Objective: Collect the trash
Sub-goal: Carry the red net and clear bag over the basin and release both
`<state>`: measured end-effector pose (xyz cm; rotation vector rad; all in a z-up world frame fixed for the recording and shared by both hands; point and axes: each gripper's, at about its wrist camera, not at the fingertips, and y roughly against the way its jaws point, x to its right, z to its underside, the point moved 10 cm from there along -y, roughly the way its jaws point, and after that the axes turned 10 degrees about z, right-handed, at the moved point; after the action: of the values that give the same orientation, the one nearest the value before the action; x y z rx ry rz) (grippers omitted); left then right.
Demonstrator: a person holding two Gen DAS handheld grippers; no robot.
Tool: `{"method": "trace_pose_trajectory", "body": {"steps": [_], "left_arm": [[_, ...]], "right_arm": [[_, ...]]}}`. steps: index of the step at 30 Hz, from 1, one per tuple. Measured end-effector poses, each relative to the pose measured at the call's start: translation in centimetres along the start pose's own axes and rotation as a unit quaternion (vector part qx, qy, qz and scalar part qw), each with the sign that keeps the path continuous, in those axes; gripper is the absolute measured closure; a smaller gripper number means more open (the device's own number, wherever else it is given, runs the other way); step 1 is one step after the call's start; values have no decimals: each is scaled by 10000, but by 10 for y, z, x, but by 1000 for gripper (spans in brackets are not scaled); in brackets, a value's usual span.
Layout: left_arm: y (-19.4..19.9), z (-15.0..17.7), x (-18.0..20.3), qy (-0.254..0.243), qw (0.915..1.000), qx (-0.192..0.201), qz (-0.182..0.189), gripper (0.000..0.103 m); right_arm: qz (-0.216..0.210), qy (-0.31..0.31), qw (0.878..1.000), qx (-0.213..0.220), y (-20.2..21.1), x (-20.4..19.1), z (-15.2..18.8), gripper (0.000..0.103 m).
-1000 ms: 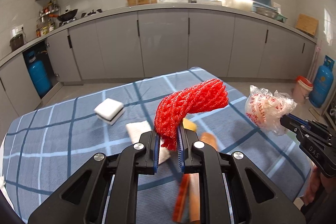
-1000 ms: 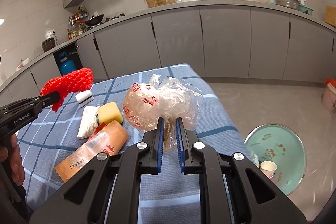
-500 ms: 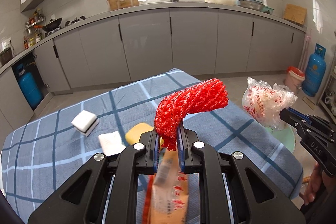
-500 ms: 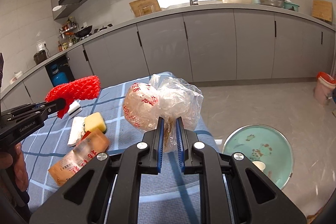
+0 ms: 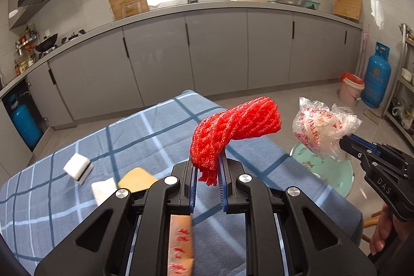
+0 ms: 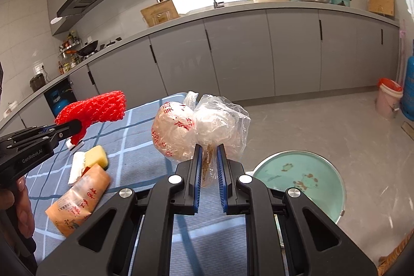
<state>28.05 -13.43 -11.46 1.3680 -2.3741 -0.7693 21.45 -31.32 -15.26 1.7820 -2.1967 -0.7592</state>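
My left gripper (image 5: 207, 170) is shut on a red foam net (image 5: 235, 128), which sticks up and bends right above the blue checked tablecloth (image 5: 134, 136). In the right wrist view that net (image 6: 95, 109) hangs at the left in the left gripper (image 6: 75, 127). My right gripper (image 6: 209, 159) is shut on a crumpled clear plastic bag with red print (image 6: 199, 128), held over the table's right end. The left wrist view shows the bag (image 5: 320, 128) at the right, above a pale green basin (image 5: 328, 172) on the floor, with the right gripper (image 5: 345, 142) below it.
On the cloth lie a white sponge block (image 5: 77, 167), a yellow sponge (image 6: 96, 155), a white tissue (image 6: 76, 167) and an orange snack packet (image 6: 77, 203). The green basin (image 6: 302, 177) sits on the floor right of the table. Grey cabinets, a pink bucket (image 6: 389, 97) and blue gas cylinders stand beyond.
Both grippers have swung to the right with their loads; the table items slid left in view and the green basin came further into sight. Neither grip has altered.
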Motion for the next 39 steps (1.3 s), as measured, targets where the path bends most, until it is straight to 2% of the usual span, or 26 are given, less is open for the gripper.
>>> {"method": "trace_pose_trajectory", "body": {"steps": [20,25,39], "left_arm": [[-43,-17,81,-311,9982,-136,499,88],[-57,-14,107,-469,9966,-224,642,88],[-107,-8,149,-735,9918,-547,889,88]], "right_arm": [[449,-359,9983,-61,-7,73,9,90],[556,-444,9974,-137,-12,89,13,89],[850,-656,9936,-363,-35,137,23,89]]}}
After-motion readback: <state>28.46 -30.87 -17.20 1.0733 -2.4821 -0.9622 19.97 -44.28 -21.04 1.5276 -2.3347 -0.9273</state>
